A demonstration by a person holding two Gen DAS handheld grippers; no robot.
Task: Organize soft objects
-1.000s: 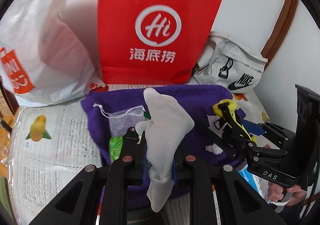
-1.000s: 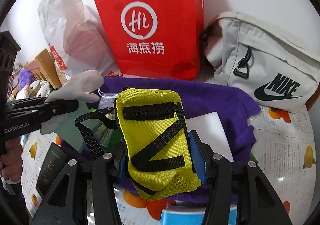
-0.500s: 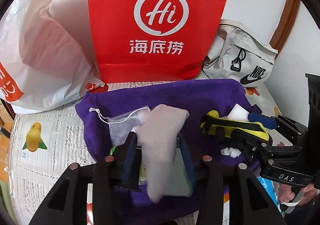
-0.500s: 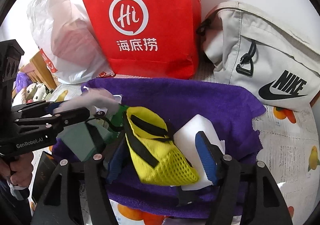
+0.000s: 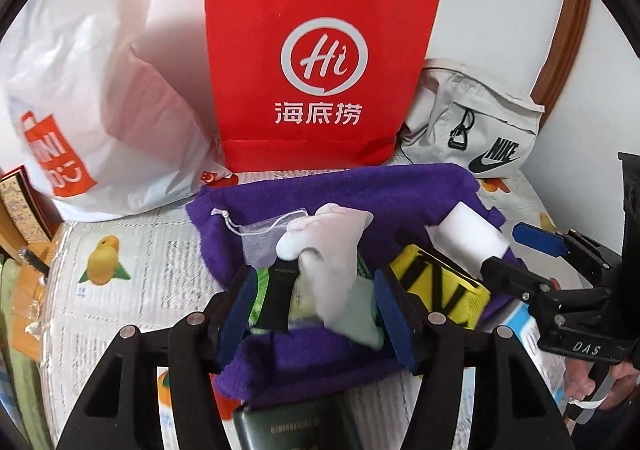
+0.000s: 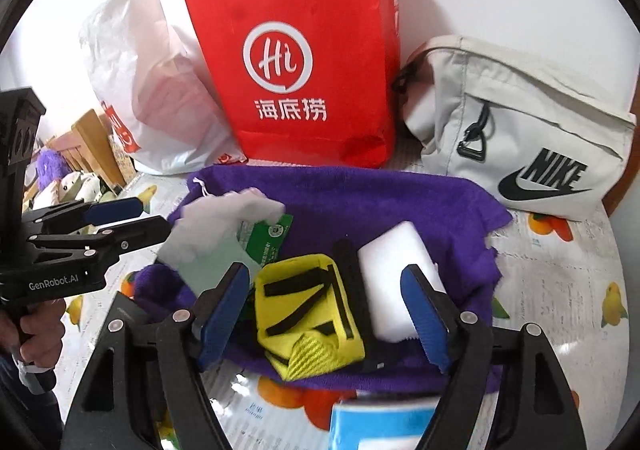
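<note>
White cloth bag (image 5: 332, 262) lying released on the purple towel (image 5: 360, 194), long axis running from near the left gripper (image 5: 316, 310) away toward the red paper bag (image 5: 320, 62), far end bunched and folded over. Left gripper's jaws just opened, spread to either side of the cloth bag, blue pads apart from it. A second ago clamped upright in those jaws; now flat on the pile, over a green packet (image 6: 266, 240) and a mesh drawstring pouch (image 5: 260, 234).

Yellow strapped pouch (image 6: 310, 314) also dropped onto the towel, long axis pointing away from the right gripper (image 6: 324, 310) and tilted slightly left, mesh end nearest the camera. Right gripper's jaws likewise just opened, pads clear of the pouch on both sides. Held a second ago; now touching a white sponge block (image 6: 396, 282) on its right.

Towel's front edge just below both grippers, ragged right edge toward the grey Nike bag (image 6: 520, 130). Open printed desk cover (image 5: 132, 290) left of the towel; white plastic bag (image 5: 88, 90), red paper bag and grey bag closing off the back.
</note>
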